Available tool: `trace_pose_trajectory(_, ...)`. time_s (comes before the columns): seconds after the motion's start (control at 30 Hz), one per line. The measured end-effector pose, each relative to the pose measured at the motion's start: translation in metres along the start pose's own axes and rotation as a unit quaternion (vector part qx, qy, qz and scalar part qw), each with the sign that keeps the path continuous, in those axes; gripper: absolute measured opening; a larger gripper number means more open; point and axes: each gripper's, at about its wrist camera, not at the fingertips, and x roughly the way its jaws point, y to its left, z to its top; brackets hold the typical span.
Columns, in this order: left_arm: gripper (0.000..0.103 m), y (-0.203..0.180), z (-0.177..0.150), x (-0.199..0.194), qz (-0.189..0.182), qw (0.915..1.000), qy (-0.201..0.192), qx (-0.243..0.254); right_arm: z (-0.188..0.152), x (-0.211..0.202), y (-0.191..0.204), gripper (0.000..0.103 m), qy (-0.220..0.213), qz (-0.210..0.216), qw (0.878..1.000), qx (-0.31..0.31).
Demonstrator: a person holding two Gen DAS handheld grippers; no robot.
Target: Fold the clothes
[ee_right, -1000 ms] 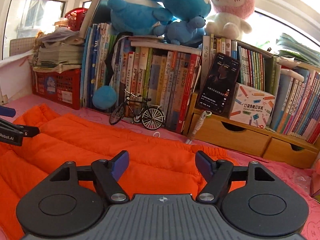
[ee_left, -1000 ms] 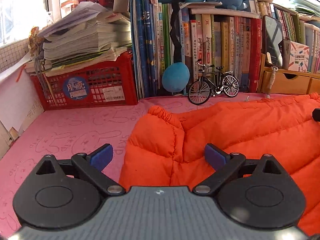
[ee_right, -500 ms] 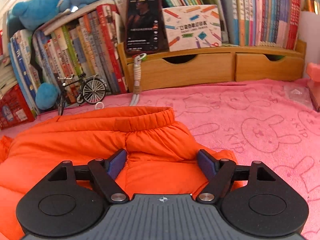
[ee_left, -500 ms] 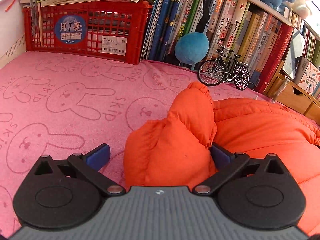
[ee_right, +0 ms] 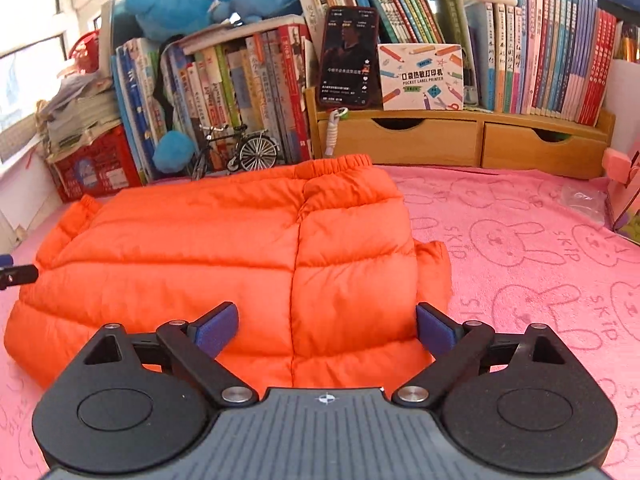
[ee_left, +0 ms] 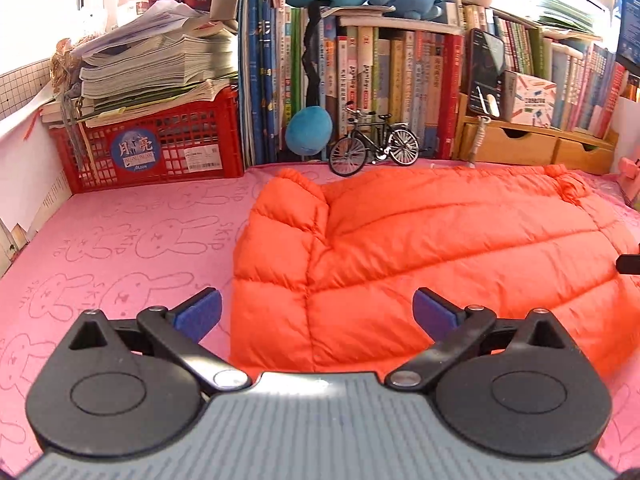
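While flat, jacket (ee_right: 224, 248) fronts hand-held gripper (ee_right: 326, 326).

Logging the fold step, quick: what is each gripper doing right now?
Left gripper: open, holding nothing; orange puffer jacket lies ahead between the pads.
Right gripper: open, jaws just opened wider, jacket released beneath.

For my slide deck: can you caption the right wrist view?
Open right claw hovers over a folded orange puffer jacket on a pink bunny-print cloth.
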Motion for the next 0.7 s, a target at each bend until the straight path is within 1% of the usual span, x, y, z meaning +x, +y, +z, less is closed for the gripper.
trace_pose_trajectory(0.07,0.103,-0.012,-0.009,-0.008,-0.006,0.9998,0.010,0.014,-0.015,-0.014,0.008,0.096,0.008,-0.005,1.000,-0.028)
trace_pose_trajectory(0.13,0.103,-0.025,-0.015,-0.013,-0.010,0.9993,0.025,0.027,-0.032,-0.027,0.011,0.099,0.013,0.003,0.999,-0.051)
trace_pose_trajectory(0.27,0.103,-0.043,-0.024,-0.018,-0.012,0.9982,0.050,0.031,-0.054,-0.046,0.020,0.101,0.030,0.019,0.996,-0.082)
trace_pose_trajectory(0.43,0.103,-0.057,-0.034,-0.021,-0.004,0.9964,0.077,0.037,-0.072,-0.052,0.024,0.102,0.050,0.027,0.995,-0.084)
trace_pose_trajectory(0.6,0.103,-0.066,-0.043,-0.024,-0.004,0.9950,0.092,0.041,-0.084,-0.045,0.022,0.102,0.071,0.020,0.994,-0.075)
trace_pose_trajectory(0.7,0.103,-0.070,-0.045,-0.022,-0.004,0.9941,0.100,0.042,-0.091,-0.041,0.021,0.103,0.080,0.023,0.994,-0.076)
